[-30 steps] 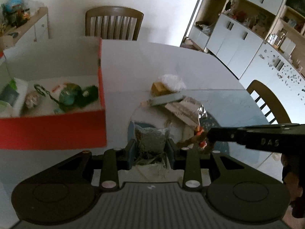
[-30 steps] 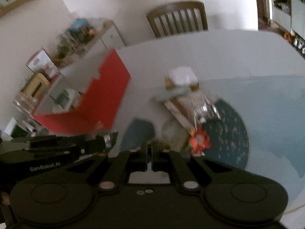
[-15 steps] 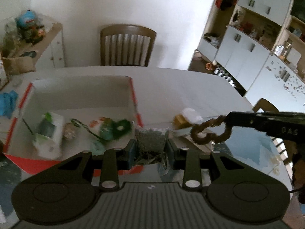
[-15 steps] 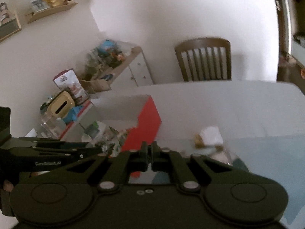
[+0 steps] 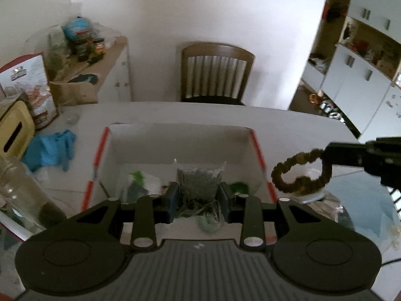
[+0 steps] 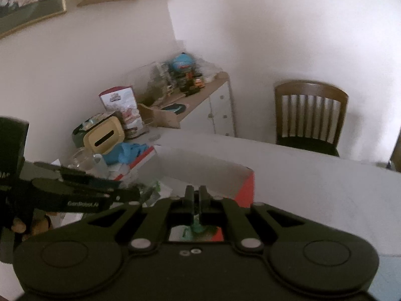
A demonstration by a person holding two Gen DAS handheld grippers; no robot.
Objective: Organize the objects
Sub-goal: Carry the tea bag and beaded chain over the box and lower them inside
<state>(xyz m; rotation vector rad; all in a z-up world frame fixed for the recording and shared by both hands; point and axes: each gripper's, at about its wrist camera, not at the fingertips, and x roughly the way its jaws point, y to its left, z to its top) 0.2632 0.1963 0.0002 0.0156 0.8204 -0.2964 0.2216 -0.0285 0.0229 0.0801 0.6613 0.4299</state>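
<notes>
Your left claw (image 5: 198, 202), pinching the herb packet (image 5: 199, 186), now hangs over the box (image 5: 258, 150); your right claw (image 5: 323, 153), pinching the beaded bracelet (image 5: 298, 174), has lifted alongside it, ready to drop.

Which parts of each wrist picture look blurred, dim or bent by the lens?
Left wrist view: dim room, box contents smeared, table edge bowed by the fisheye, black corners. Right wrist view: soft all over, chair and sideboard blurred, bright wall behind.

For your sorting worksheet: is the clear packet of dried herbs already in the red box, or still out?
Still out: the left tongs grip the herb packet above the red box, not resting inside.
</notes>
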